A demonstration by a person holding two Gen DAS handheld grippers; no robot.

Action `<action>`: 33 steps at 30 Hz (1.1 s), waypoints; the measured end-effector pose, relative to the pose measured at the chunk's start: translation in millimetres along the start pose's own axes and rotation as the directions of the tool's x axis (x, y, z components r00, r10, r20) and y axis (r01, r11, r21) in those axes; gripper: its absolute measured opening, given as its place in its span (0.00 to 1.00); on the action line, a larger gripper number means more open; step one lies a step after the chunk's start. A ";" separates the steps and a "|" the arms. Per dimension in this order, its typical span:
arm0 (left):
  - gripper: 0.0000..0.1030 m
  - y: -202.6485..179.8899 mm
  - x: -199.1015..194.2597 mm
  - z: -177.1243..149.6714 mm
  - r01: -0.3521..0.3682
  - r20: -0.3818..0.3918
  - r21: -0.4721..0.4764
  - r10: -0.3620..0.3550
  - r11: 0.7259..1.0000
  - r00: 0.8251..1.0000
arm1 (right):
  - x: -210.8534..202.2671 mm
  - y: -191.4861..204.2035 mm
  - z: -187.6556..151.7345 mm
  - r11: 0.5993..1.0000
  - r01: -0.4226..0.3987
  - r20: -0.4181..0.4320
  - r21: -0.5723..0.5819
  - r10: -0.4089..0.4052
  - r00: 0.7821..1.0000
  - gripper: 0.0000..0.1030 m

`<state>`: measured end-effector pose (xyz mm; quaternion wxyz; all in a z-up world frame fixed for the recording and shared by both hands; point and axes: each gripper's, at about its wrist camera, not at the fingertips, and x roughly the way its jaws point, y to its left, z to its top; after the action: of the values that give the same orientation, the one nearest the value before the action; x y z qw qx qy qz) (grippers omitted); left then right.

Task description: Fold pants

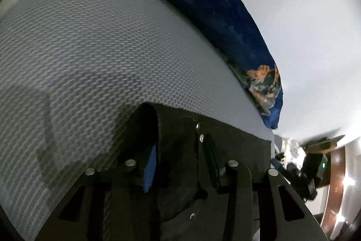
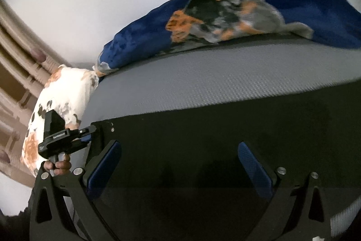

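Observation:
The black pants (image 2: 225, 128) lie on a grey textured bed surface (image 2: 203, 83). In the left wrist view my left gripper (image 1: 178, 146) is shut on a fold of the black pants (image 1: 225, 139), with cloth pinched between its fingers. In the right wrist view my right gripper (image 2: 180, 157) is open, its blue pads (image 2: 252, 164) spread wide just above the flat black cloth. The left gripper (image 2: 99, 128) shows at the pants' left corner in that view, held by a hand.
A blue pillow with an orange and grey print (image 2: 225, 12) lies along the far edge of the bed (image 1: 90, 37). A white floral pillow (image 2: 63, 101) is at the left. A wooden piece of furniture (image 2: 18, 60) stands beyond.

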<state>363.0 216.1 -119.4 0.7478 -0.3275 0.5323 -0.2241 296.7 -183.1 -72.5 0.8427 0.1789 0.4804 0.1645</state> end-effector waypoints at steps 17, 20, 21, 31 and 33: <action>0.08 -59.0 -24.5 -11.7 0.004 0.159 0.207 -0.038 0.978 0.987 | 81.7 6.0 62.1 0.869 -0.214 -0.320 -0.447 0.068 0.945 1.00; 0.08 -85.4 -46.1 -28.2 0.017 0.193 0.306 -0.079 0.952 0.978 | 88.7 9.6 66.9 0.822 -0.273 -0.384 -0.500 0.072 0.921 1.00; 0.08 -89.9 -53.5 -33.4 0.021 0.200 0.326 -0.091 0.945 0.976 | 90.5 10.9 68.1 0.802 -0.297 -0.407 -0.518 0.074 0.910 0.99; 0.08 -112.0 -95.3 -61.7 0.024 0.256 0.386 -0.132 0.922 0.958 | 101.0 8.4 59.7 0.675 -0.402 -0.561 -0.619 -0.022 0.828 0.65; 0.08 -114.4 -95.5 -63.5 0.009 0.258 0.384 -0.116 0.923 0.959 | 96.9 -5.8 58.5 0.675 -0.382 -0.562 -0.631 -0.057 0.825 0.56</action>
<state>272.9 187.1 12.0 0.8560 -0.2220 0.3588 -0.2988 395.1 -153.2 -120.1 0.6541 -0.1757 0.5738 0.4604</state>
